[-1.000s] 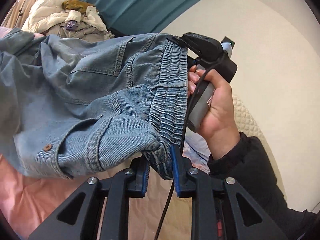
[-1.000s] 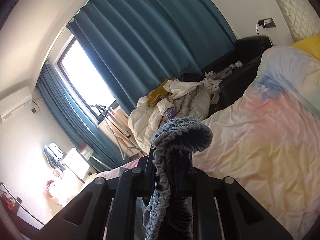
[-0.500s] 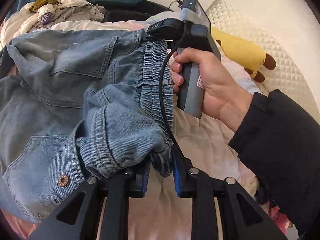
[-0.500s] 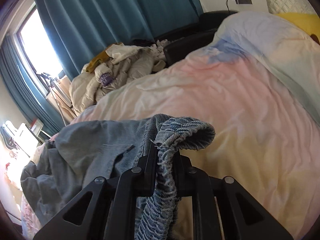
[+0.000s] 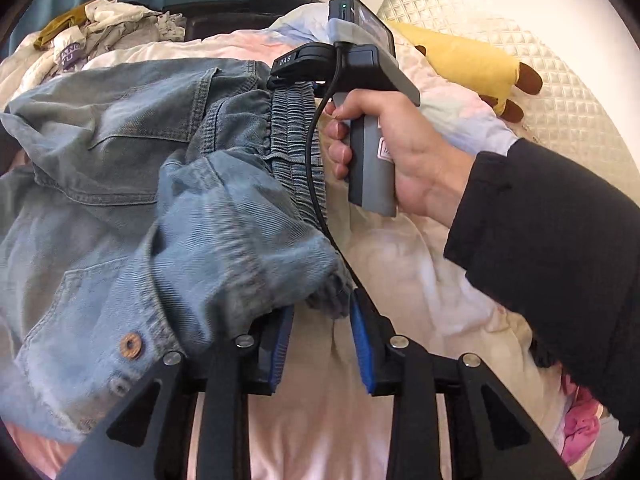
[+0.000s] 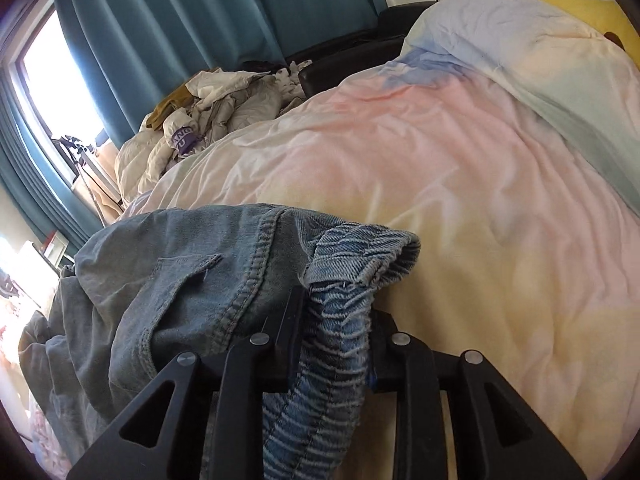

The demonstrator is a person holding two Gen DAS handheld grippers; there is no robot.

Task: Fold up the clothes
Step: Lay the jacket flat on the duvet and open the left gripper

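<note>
A light blue denim garment (image 5: 132, 184) with an elastic waistband (image 5: 294, 136) lies low over the pastel bedspread (image 5: 404, 280). My left gripper (image 5: 320, 344) has its jaws parted, with the waistband's near corner just ahead of the blue pads. My right gripper (image 6: 332, 328) holds the waistband's other end (image 6: 360, 256) between its fingers, jaws slightly apart. The right gripper also shows in the left wrist view (image 5: 316, 68), held by a hand at the garment's far end.
A pile of pale clothes (image 6: 208, 120) lies at the far side of the bed, below teal curtains (image 6: 200, 16). A yellow plush toy (image 5: 468, 64) and a quilted headboard (image 5: 560, 92) are to the right. A pink item (image 5: 580, 424) sits at the bed's near right.
Both grippers have come down, lowering the denim from mid-air to the bed. The left jaws have opened wider and the waistband corner has slipped out of them. The right jaws have loosened.
</note>
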